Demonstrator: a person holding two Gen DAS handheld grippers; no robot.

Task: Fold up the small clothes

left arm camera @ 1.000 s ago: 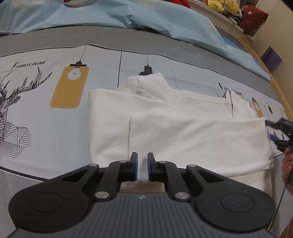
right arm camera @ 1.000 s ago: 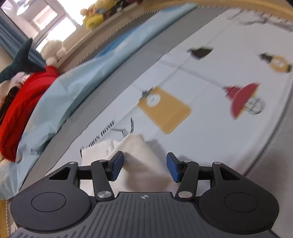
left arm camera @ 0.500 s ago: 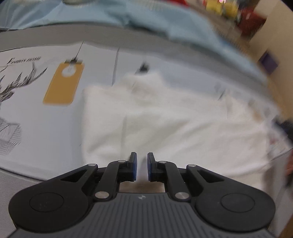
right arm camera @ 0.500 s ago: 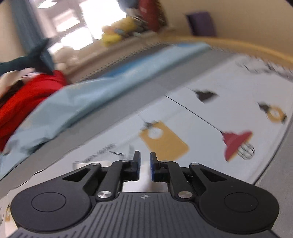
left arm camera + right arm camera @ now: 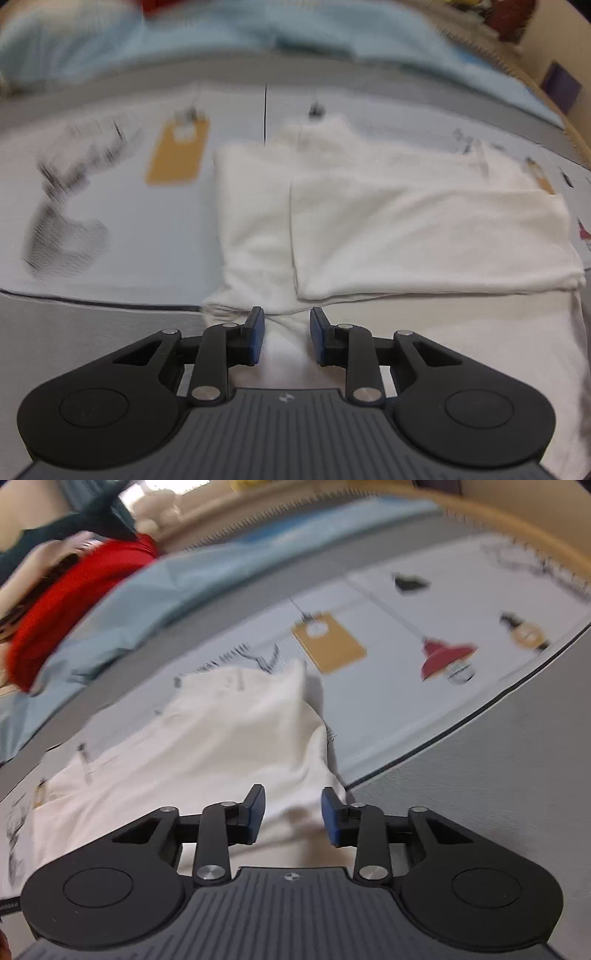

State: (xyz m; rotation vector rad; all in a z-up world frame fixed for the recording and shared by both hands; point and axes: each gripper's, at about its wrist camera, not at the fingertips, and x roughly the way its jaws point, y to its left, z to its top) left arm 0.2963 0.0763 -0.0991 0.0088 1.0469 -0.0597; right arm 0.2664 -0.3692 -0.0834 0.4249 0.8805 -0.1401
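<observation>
A white garment (image 5: 388,229) lies partly folded on a printed bed sheet (image 5: 147,236), with one layer folded over the other. My left gripper (image 5: 284,334) is open at the garment's near left edge, with white cloth bunched between its fingers. In the right wrist view the same white garment (image 5: 207,738) spreads to the left. My right gripper (image 5: 293,814) is open over its near right corner, with cloth between the fingers.
A light blue quilt (image 5: 258,33) lies along the far side of the bed. A red item (image 5: 74,598) and plush toys sit beyond it. The grey border of the sheet (image 5: 498,775) runs along the near edge.
Both grippers were shut half a second ago and have opened. Both have moved to the garment's near edge, and cloth now lies between their fingers.
</observation>
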